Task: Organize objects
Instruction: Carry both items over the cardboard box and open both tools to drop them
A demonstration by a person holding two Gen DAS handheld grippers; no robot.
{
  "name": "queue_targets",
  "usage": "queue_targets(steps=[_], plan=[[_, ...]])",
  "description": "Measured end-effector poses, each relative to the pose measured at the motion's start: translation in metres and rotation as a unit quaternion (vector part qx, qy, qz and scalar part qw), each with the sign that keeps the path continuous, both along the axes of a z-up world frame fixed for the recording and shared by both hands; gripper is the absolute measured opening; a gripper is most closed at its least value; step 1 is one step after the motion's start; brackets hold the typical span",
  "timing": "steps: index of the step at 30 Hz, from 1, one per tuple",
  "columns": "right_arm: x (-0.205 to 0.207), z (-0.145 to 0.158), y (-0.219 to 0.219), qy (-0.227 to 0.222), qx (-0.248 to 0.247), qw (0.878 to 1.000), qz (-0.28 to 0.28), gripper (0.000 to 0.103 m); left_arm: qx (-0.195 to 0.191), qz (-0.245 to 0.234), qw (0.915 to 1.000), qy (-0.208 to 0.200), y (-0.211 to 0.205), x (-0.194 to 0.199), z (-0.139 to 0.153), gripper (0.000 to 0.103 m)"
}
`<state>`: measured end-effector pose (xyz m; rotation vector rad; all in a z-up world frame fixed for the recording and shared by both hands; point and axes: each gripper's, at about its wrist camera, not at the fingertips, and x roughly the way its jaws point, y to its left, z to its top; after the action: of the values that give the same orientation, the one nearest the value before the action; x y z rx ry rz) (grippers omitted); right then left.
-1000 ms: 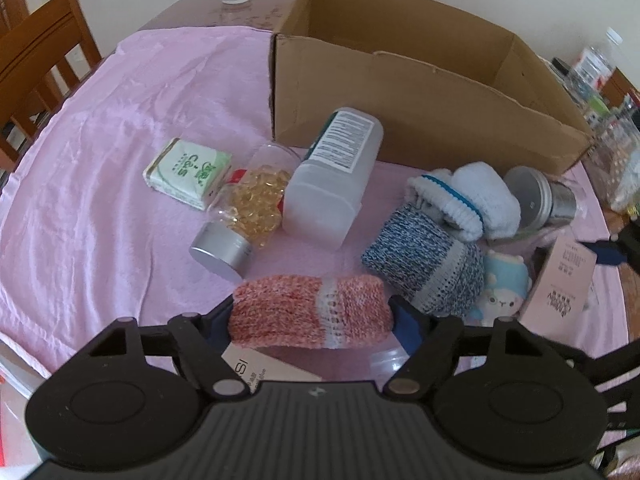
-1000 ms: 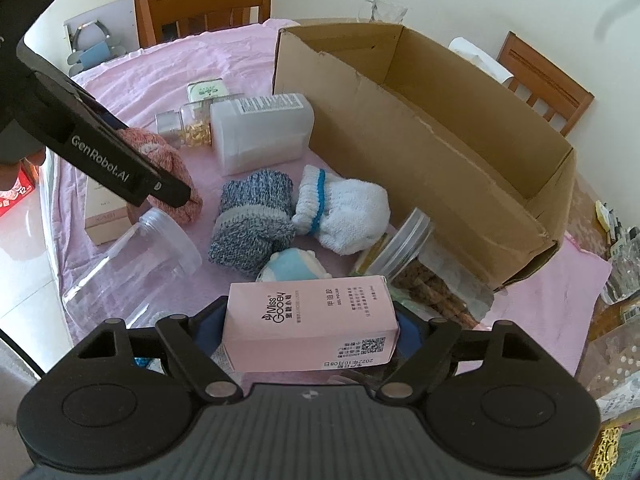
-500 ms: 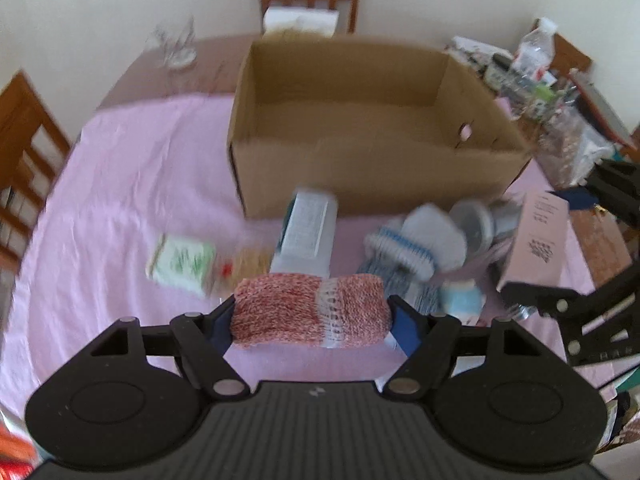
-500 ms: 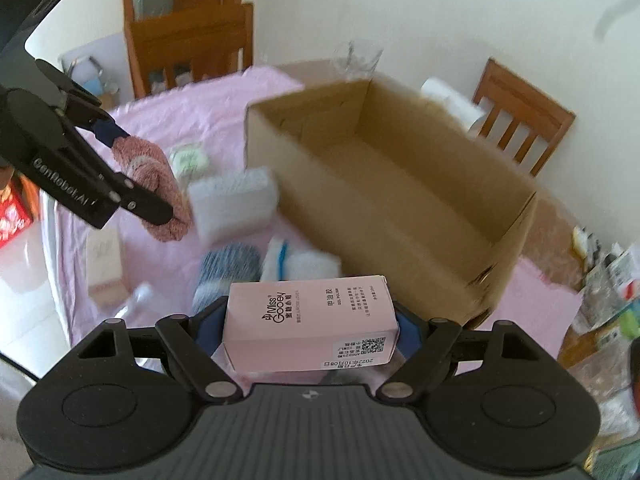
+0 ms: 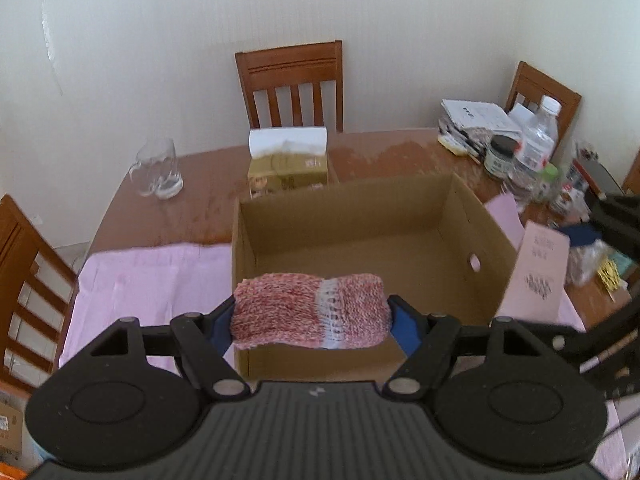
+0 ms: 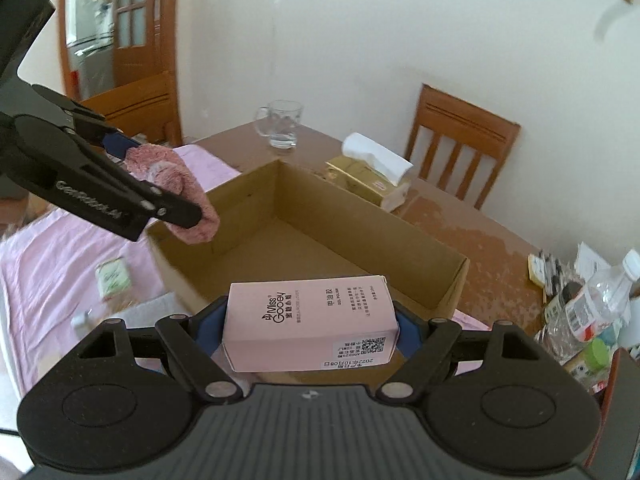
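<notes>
Left tongs (image 5: 311, 316) pinching a rolled red knit sock (image 5: 310, 310) end to end, held in the air over the near wall of the cardboard box (image 5: 400, 256). Right tongs (image 6: 311, 330) pinching a pink carton (image 6: 310, 324) by its short ends, hovering just over the box's near corner. Box looks empty inside, nothing dropped yet. Risks as I read them: sock is soft and squashed between the pads, so it may cling to one pad on release and fall off-line; it sits over the near edge, not the middle, so letting go here could land it on the rim or outside on the pink cloth (image 5: 152, 276). The carton is stiff and held only by end pressure, so any slack and it pivots or slips; it is also close to the rim. Both tongs converge on the same opening, with the left one reaching in from the other side, so they could clash. Box is light cardboard, so a knock could shove it toward the tissue box (image 6: 370, 182) and bottles (image 6: 592, 300) crowding the far surface (image 5: 208, 200).
</notes>
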<state>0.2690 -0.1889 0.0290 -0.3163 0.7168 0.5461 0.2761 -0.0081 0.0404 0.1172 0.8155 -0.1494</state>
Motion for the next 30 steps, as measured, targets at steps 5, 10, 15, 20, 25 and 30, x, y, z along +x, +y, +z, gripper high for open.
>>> queue_targets(steps=[5,10,15,20,25,30], plan=[[0.021,-0.012,0.002,0.025,0.001,0.999,-0.026,0.088,-0.001,0.004,0.9999,0.013,-0.006,0.034,-0.012,0.076],[0.02,-0.017,-0.002,0.025,0.002,0.998,-0.051,0.103,0.006,0.002,0.9995,0.031,-0.012,0.054,-0.03,0.076],[0.013,-0.017,-0.008,0.024,-0.003,0.998,-0.065,0.103,0.009,0.003,0.9991,0.042,-0.014,0.07,-0.041,0.077],[0.006,-0.018,-0.014,0.023,-0.003,0.996,-0.083,0.103,0.019,0.02,0.9993,0.026,-0.012,0.08,-0.038,0.093],[-0.004,-0.017,-0.016,0.022,-0.004,0.995,-0.096,0.103,0.02,0.012,0.9995,0.02,-0.009,0.075,-0.032,0.093],[-0.016,-0.017,-0.012,0.024,0.0,0.994,-0.104,0.103,0.026,0.009,0.9995,0.015,-0.004,0.06,-0.028,0.094]])
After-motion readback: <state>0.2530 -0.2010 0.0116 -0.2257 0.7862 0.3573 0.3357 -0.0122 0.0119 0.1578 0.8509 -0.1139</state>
